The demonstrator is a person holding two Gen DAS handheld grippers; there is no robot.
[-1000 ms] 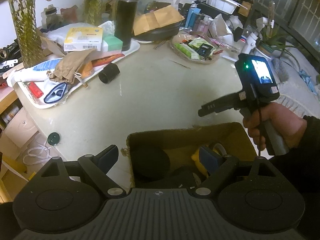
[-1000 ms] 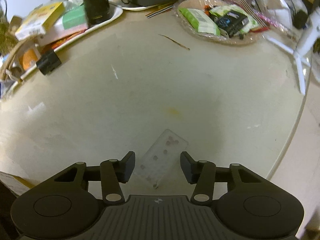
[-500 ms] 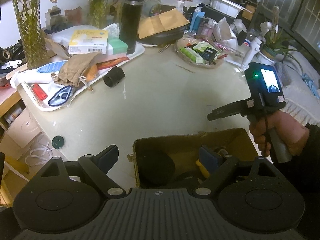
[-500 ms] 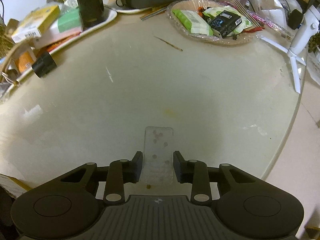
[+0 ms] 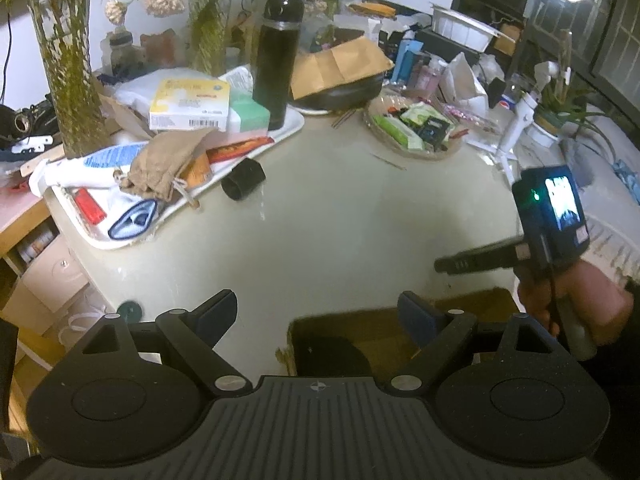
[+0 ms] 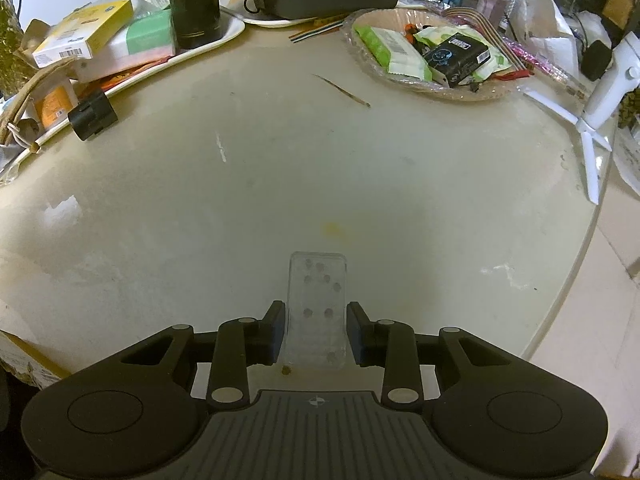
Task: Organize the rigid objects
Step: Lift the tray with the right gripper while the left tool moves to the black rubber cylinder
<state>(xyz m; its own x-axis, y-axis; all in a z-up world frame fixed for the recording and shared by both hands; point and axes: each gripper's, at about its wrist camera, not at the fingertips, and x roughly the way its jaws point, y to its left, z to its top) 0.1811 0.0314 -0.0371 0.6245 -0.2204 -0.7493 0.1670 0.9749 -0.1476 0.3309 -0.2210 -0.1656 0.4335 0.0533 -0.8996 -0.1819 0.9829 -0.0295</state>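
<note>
Right gripper [image 6: 316, 330] clenched on clear case [image 6: 316, 312], case jutting forward over table [image 6: 280, 160], left gripper [image 5: 320, 316] released

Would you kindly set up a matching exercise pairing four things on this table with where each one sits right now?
Things:
1. clear case
2. black flask
3. black cylinder
4. cardboard box

Places:
A. upright on the white tray
B. on its side on the table, by the tray's edge
C. below the open left gripper
D. flat on the table between the right gripper fingers

Pairs: 1-D, 2-A, 3-B, 4-C
</note>
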